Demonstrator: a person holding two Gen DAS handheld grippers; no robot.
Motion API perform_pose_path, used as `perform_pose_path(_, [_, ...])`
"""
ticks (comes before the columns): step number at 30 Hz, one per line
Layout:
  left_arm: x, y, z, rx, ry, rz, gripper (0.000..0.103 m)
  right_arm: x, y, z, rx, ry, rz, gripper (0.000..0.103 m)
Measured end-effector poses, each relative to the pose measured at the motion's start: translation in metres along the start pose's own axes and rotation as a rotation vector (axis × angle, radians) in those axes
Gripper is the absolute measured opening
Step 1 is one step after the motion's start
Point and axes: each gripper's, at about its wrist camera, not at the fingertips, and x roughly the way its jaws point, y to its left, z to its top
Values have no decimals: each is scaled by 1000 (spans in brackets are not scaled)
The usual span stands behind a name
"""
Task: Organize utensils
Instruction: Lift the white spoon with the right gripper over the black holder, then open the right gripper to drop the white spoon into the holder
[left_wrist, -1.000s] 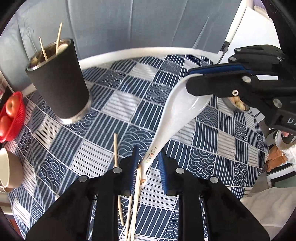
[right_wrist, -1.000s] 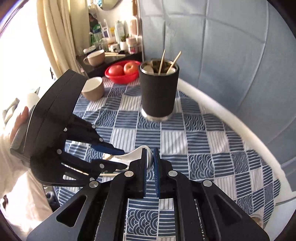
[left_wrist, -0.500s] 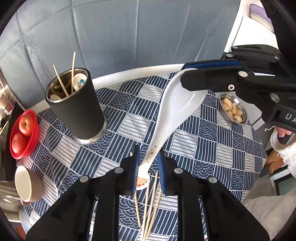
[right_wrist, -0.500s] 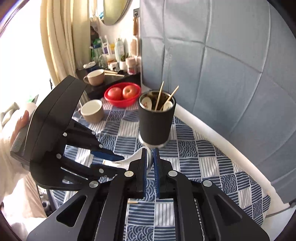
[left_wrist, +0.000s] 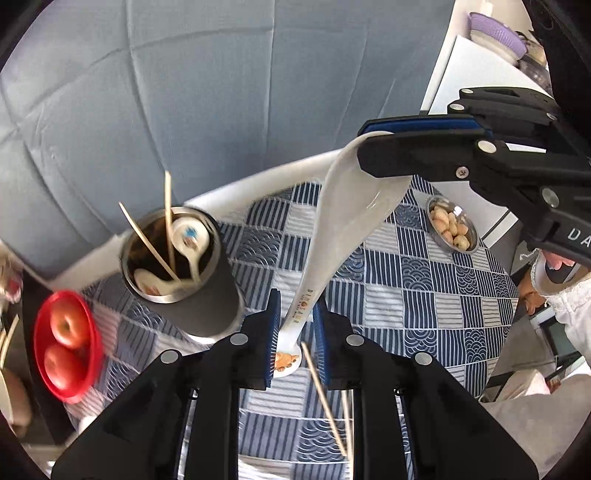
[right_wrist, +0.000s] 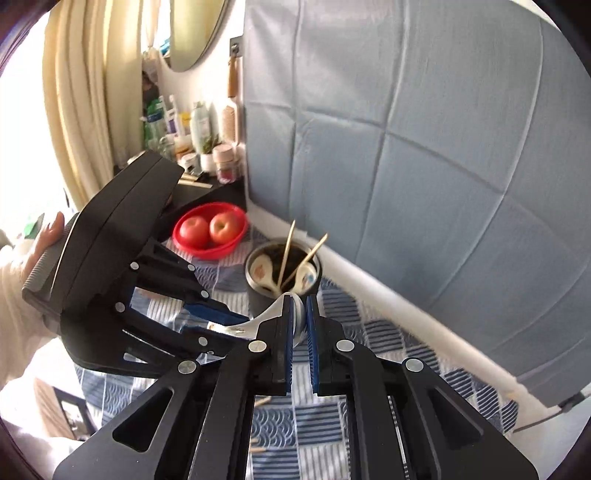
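Blue checked cloth (left_wrist: 436, 295) covers the table, with a grey padded wall behind. I hold one white ceramic spoon (left_wrist: 343, 236) with both claws, above the cloth. My right gripper (right_wrist: 300, 317) is clamped narrow on the bowl rim, and my left gripper (left_wrist: 295, 332) is pinched on the handle end, near the small picture. The black utensil cup (left_wrist: 184, 273) stands at the centre left of the left view, with two spoons and some sticks already inside. More chopsticks (left_wrist: 325, 398) lie on the cloth below. I think one claw must let go first, then the other tips the spoon handle-down over the cup mouth, slowly, avoiding the sticks.
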Motion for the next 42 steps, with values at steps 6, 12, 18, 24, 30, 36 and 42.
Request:
perform_pose_path(6, [-11, 22, 20, 78, -28, 7, 17, 3, 6, 32, -7, -25, -62, 7])
perform_pose_path(12, [-9, 49, 33, 115, -53, -38, 17, 18, 12, 57, 14, -37, -114, 7])
perform_pose_path(18, [5, 75, 35, 128, -54, -71, 17, 40, 17, 67, 37, -17, -143, 8])
perform_pose_path(24, [21, 93, 34, 104, -63, -114, 17, 57, 22, 71, 26, 11, -159, 8])
perform_pose_path(30, [33, 107, 31, 82, -62, -108, 31, 73, 20, 69, 39, 34, -150, 9])
perform_pose_path(36, [30, 121, 22, 35, -109, -59, 85, 70, 11, 60, 92, 11, -229, 67])
perform_pose_path(42, [30, 127, 16, 26, -97, -18, 89, 67, -4, 50, 168, 21, -226, 76])
